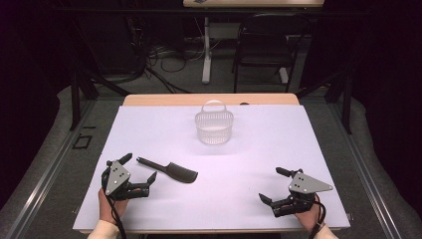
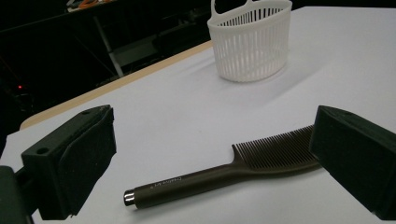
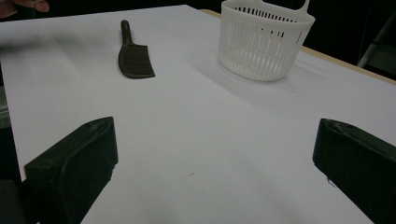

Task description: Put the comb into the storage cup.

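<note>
- The left claw rests at the near left of the white tabletop, held in a hand, its jaws spread wide with nothing between them.
- The right claw sits at the near right of the tabletop, well apart from the left one, its jaws likewise spread and holding nothing.
- A dark comb lies flat on the tabletop just beyond the left claw and near it, not touched by either jaw.
- The comb's long axis runs aslant across the tabletop in the high view: the handle end points toward the far left, the wider toothed end toward the near right.
- In the left gripper view the comb lies crosswise between the jaws, its metal-tipped handle end toward the left jaw and its toothed part partly hidden behind the right jaw, teeth facing away from the camera.
- In the right gripper view the comb lies far off to the left.
- A white slotted basket with a loop handle stands upright farther back, near the middle of the tabletop, well apart from the comb.
</note>
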A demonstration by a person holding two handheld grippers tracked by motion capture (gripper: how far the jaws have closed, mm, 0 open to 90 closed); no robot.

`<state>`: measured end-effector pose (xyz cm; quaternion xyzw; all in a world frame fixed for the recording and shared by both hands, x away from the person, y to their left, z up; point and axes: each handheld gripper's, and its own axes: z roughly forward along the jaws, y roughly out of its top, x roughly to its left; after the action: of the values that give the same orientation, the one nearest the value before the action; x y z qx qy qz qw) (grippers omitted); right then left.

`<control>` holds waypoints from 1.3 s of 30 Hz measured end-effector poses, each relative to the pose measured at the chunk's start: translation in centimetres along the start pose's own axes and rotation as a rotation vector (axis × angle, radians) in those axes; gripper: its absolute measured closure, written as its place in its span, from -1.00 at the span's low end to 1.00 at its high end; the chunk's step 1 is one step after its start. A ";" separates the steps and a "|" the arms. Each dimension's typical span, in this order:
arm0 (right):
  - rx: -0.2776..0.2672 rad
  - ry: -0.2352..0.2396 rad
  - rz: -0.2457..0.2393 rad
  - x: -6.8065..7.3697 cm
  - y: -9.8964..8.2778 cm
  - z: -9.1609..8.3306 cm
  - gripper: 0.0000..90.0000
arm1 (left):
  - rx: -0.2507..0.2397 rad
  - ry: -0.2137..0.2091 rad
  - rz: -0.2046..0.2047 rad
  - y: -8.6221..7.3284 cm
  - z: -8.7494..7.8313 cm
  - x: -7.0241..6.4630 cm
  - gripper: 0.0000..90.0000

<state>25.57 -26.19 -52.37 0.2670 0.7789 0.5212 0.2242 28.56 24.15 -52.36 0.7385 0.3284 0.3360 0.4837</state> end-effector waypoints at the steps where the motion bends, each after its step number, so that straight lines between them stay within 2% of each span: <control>1: 0.000 0.000 0.000 0.0 0.0 0.0 -1.00 | 0.000 0.000 0.000 0.0 0.0 0.0 -0.99; 16: 0.001 0.000 0.002 0.0 0.0 0.0 -1.00 | 0.017 0.021 -0.018 0.2 0.9 1.0 -0.99; 24: -0.003 -0.001 0.006 0.0 0.0 0.0 -1.00 | 0.026 0.068 -0.037 0.4 1.4 2.1 -0.99; 26: 0.003 0.001 0.007 0.0 0.0 0.1 -1.00 | 0.026 0.078 -0.054 0.3 1.5 2.5 -0.99; 32: 0.003 0.000 0.009 0.0 0.0 0.1 -1.00 | 0.059 0.102 -0.100 0.5 2.1 3.8 -0.99; 39: 0.006 -0.002 0.006 0.0 0.0 0.2 -1.00 | 0.141 0.111 -0.139 0.6 3.5 5.1 -0.95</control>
<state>25.70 -26.08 -52.40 0.2704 0.7796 0.5192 0.2225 34.32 26.36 -51.97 0.7264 0.4280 0.3180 0.4337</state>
